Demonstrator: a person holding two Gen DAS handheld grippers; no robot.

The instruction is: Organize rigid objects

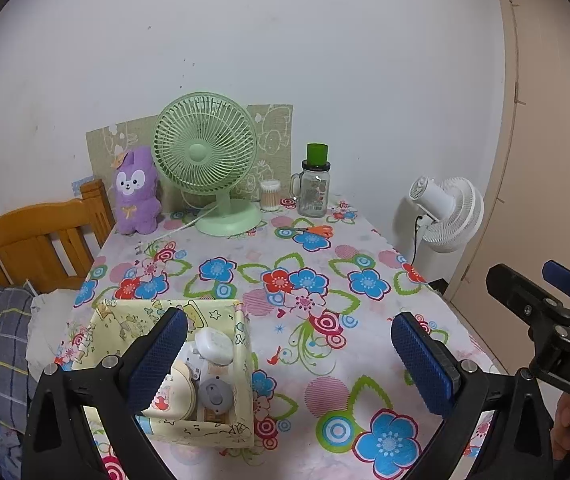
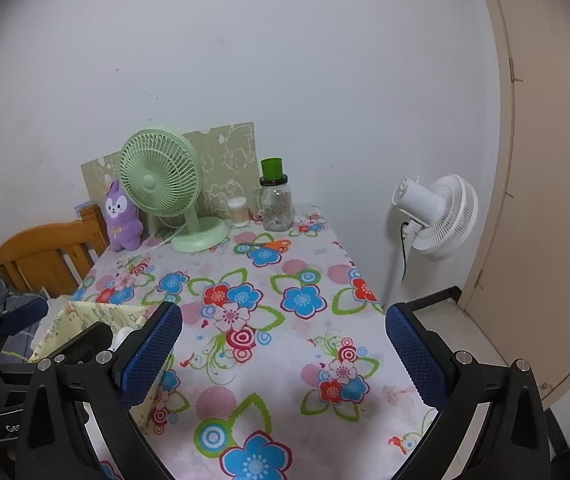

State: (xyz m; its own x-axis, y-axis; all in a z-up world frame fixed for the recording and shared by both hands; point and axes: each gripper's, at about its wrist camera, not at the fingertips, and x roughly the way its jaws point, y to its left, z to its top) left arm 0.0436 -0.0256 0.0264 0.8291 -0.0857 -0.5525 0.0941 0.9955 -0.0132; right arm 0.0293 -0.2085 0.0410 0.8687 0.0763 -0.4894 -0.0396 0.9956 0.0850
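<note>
A yellow fabric box (image 1: 241, 344) stands on the flowered table at the front left; it holds a white charger (image 1: 214, 345), a grey round device (image 1: 215, 392) and a round tin (image 1: 177, 392). My left gripper (image 1: 289, 360) is open and empty, its left finger over the box. My right gripper (image 2: 283, 354) is open and empty above the table's front, right of the box (image 2: 97, 314). Orange-handled scissors (image 1: 313, 231) (image 2: 265, 245) lie at the far side. A glass jar with a green cap (image 1: 314, 182) (image 2: 276, 196) and a cotton swab tub (image 1: 270, 195) (image 2: 238, 212) stand at the back.
A green desk fan (image 1: 205, 164) and a purple plush rabbit (image 1: 135, 192) stand at the back of the table. A wooden bed frame (image 1: 41, 240) is on the left. A white floor fan (image 2: 437, 216) and a door are on the right.
</note>
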